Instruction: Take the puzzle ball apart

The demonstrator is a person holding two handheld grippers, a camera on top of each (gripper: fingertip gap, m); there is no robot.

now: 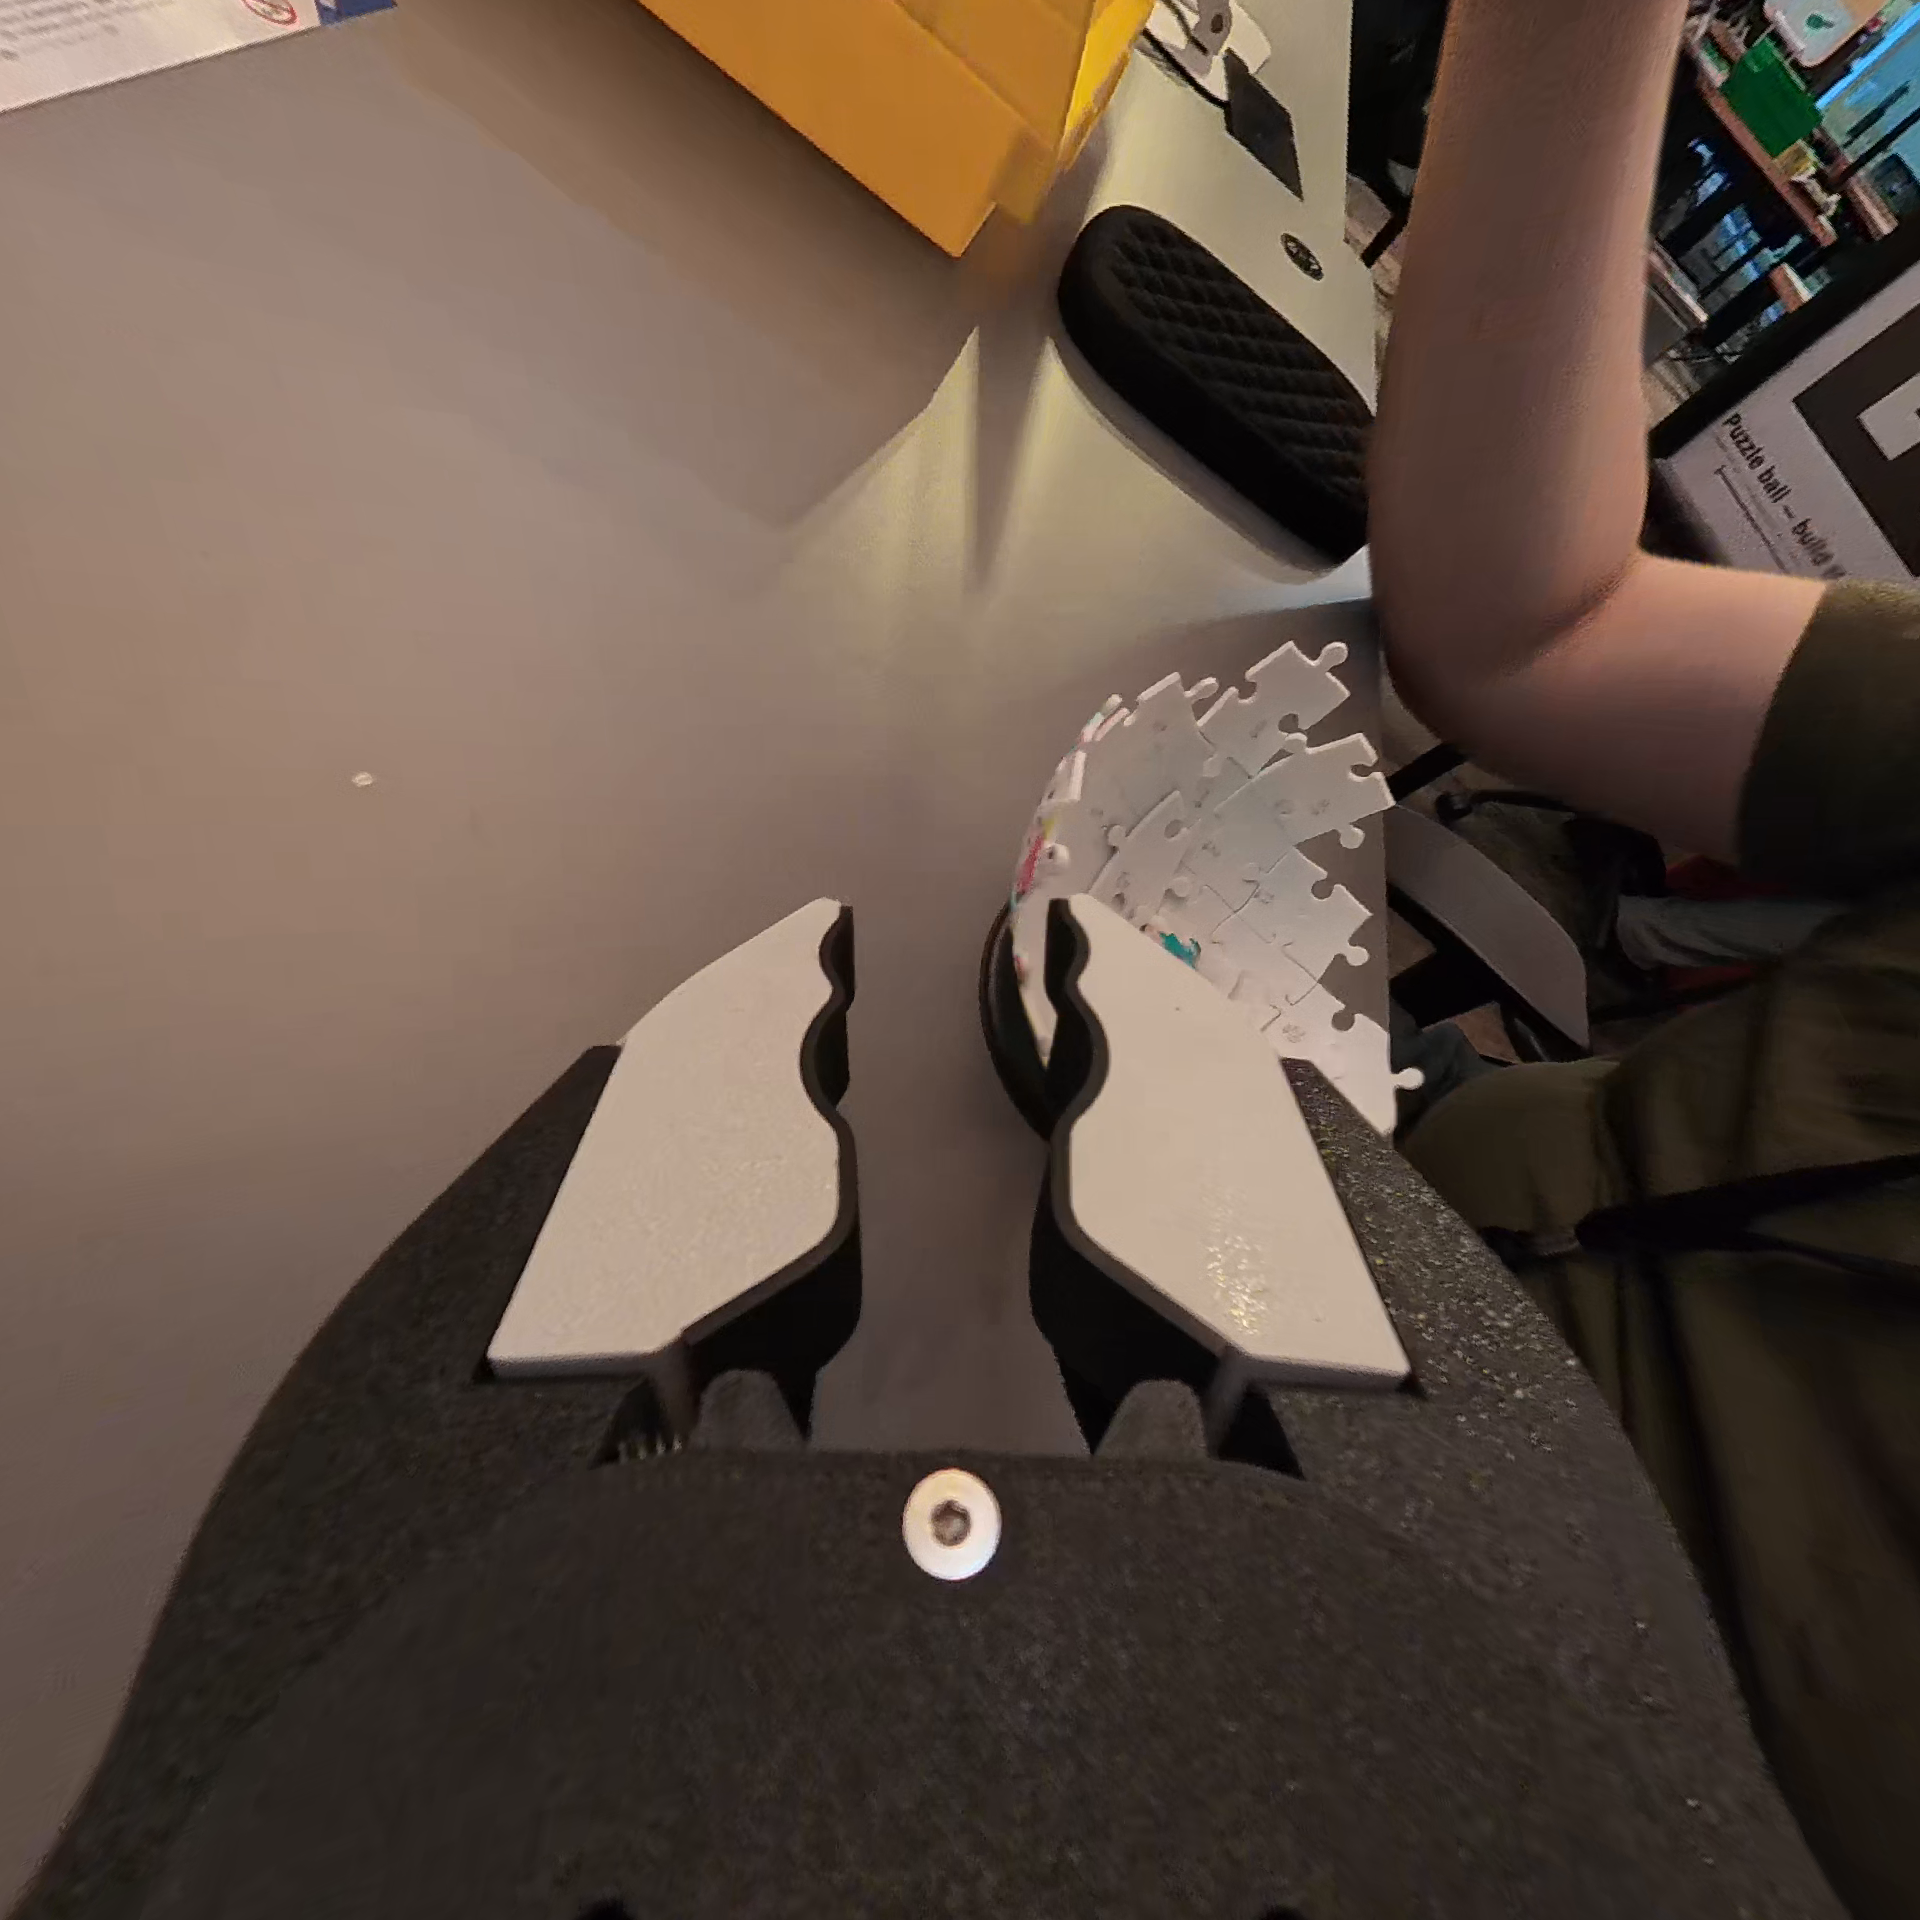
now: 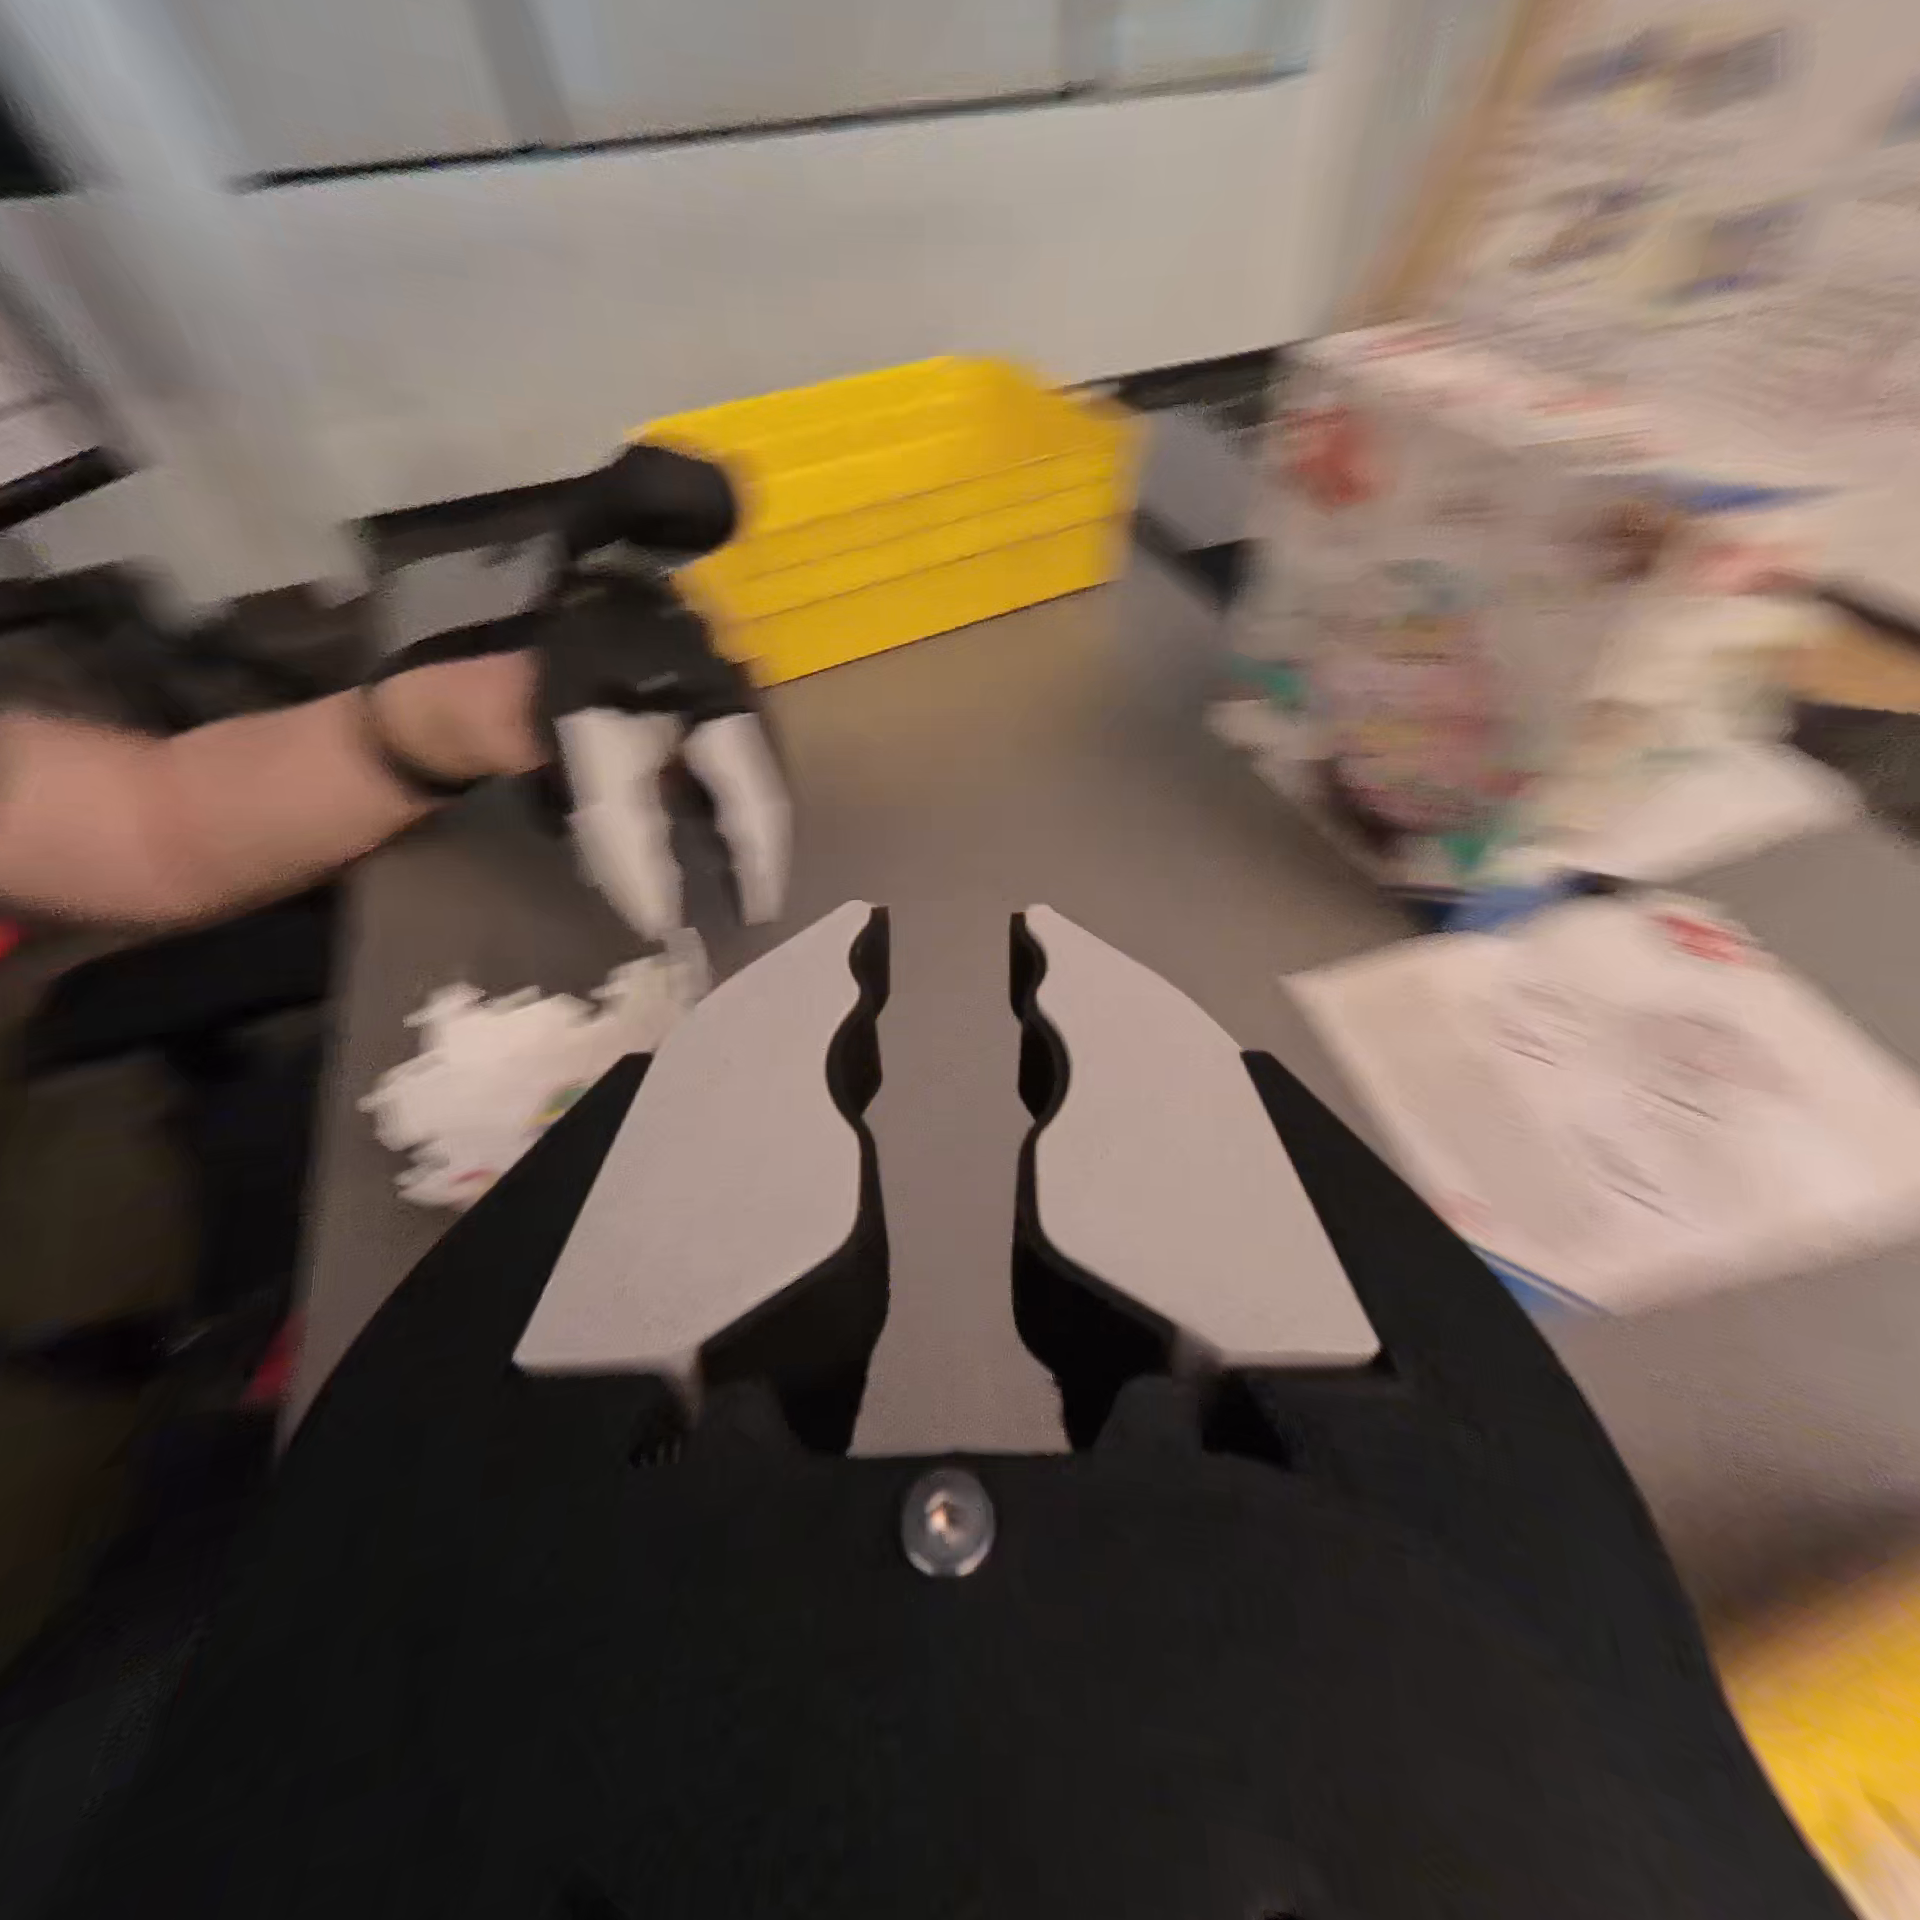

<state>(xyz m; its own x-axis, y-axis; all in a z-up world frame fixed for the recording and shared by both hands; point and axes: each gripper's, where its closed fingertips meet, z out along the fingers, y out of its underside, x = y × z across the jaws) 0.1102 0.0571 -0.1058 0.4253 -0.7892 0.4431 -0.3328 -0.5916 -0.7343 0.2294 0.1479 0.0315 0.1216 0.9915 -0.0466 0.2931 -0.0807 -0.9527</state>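
A curved shell of joined white puzzle pieces [image 1: 1226, 862], part of the puzzle ball, stands on the grey table [image 1: 416, 623] with a black ring [image 1: 1000, 1023] at its base. My left gripper [image 1: 951, 925] is open and empty. Its right finger [image 1: 1174, 1122] lies in front of the shell's left edge. In the blurred right wrist view the shell [image 2: 499, 1070] is a white heap, with the left gripper [image 2: 712, 914] open at its far end. My right gripper [image 2: 951, 925] is open and empty above the table, to the right of the shell.
A yellow box [image 1: 914, 94] [image 2: 914, 520] stands at the back. A black-and-white device [image 1: 1216, 374] lies behind the shell, next to a person's forearm [image 1: 1507, 416]. A blurred colourful object [image 2: 1455, 623] and a printed sheet [image 2: 1621, 1101] lie on the right. The tips of one gripper are about 20 cm away from the tips of the other. My right tips are about 25 cm from the shell [image 2: 499, 1070], my left tips only 9 cm.
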